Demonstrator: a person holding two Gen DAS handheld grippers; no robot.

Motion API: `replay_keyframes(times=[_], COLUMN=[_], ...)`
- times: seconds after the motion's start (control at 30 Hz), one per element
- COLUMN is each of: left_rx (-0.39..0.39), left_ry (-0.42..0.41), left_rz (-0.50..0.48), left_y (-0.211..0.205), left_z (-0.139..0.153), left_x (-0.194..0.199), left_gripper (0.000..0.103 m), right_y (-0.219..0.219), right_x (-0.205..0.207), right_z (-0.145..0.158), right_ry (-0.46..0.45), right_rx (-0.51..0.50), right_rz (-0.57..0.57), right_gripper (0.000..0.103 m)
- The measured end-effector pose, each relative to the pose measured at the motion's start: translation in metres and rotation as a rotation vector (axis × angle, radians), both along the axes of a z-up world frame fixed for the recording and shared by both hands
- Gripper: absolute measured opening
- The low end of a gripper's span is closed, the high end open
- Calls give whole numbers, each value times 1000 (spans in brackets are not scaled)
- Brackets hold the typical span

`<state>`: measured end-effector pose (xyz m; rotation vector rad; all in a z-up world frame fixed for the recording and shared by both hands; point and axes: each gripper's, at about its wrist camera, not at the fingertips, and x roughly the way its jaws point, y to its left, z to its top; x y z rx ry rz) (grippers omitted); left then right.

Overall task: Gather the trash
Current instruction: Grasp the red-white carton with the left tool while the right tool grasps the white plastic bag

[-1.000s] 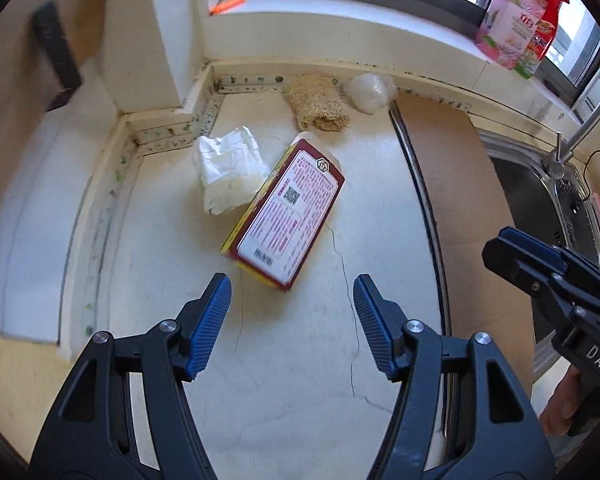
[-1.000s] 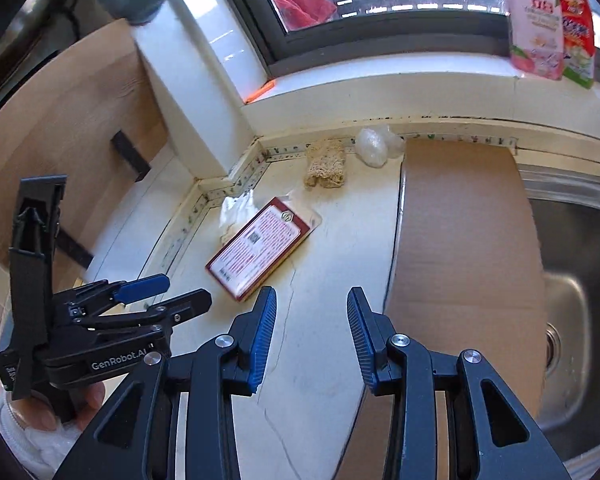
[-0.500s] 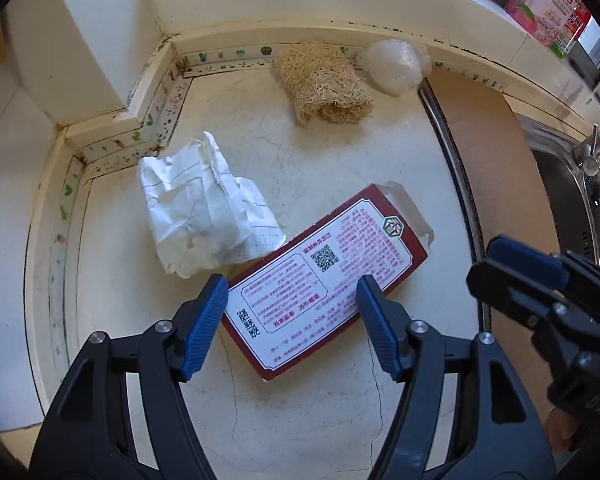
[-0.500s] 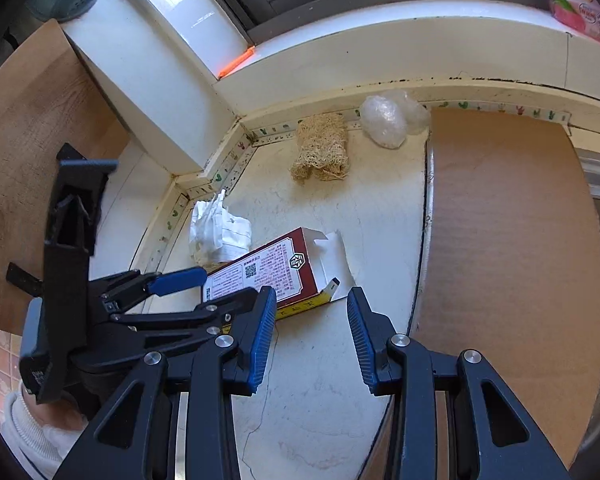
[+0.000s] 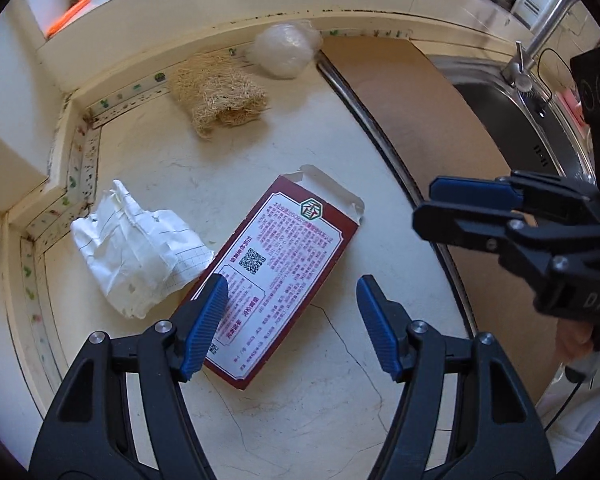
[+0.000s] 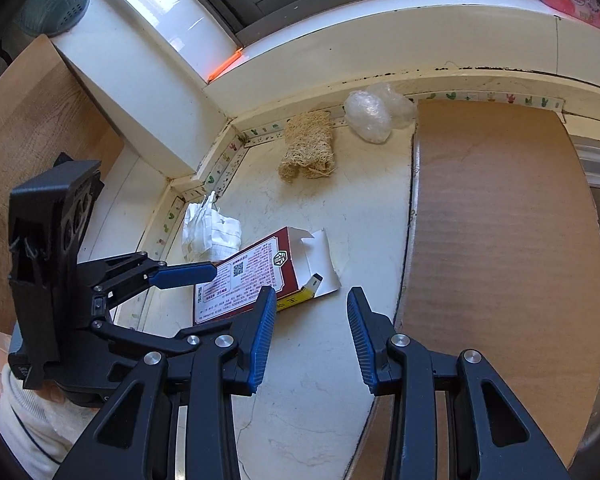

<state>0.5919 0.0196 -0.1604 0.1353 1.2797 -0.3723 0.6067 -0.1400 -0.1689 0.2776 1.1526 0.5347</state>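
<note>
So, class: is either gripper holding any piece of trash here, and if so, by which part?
Nothing is held. The left gripper is open over the red box; the right gripper is open and empty.

Left hand-held gripper (image 5: 290,322), right hand-held gripper (image 6: 311,338): jaws apart.

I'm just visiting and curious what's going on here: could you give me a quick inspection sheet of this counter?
Surface: pale cracked countertop.
Job's things: opened red carton lying flat; crumpled paper touching it.
Clutter: loofah scrubber, plastic wrap ball, cardboard sheet.
Grippers: left gripper open over the carton's near end; right gripper open, empty.
Cables: thin black wire by the faucet.
Surroundings: sink, window ledge.
</note>
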Motion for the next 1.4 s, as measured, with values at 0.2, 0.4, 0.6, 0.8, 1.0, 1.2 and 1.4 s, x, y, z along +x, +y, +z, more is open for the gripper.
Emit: replay_keyframes(times=[0.2, 0.4, 0.6, 0.8, 1.0, 1.2, 1.4], left_rx=[-17, -67, -71, 25, 66, 63, 140], left_ry=[-7, 48, 87, 86, 36, -18, -115], left_rz=[31, 23, 3, -52, 49, 241, 488], left_y=[14, 21, 11, -13, -11, 19, 52], left_z=[-3, -14, -21, -30, -21, 4, 32], left_x=[15, 24, 18, -3, -19, -60, -98], left_gripper=[64, 64, 67, 67, 56, 55, 55], right_y=[-7, -13, -16, -16, -11, 7, 46], right_x=[-2, -5, -6, -7, -11, -10, 1], right_z=[0, -2, -2, -4, -2, 4, 11], right_ry=[2, 8, 8, 9, 3, -11, -31], right_rx=[11, 15, 14, 13, 12, 16, 33], right_rz=[-9, -17, -24, -23, -16, 16, 74], right_gripper=[37, 37, 37, 37, 37, 37, 37])
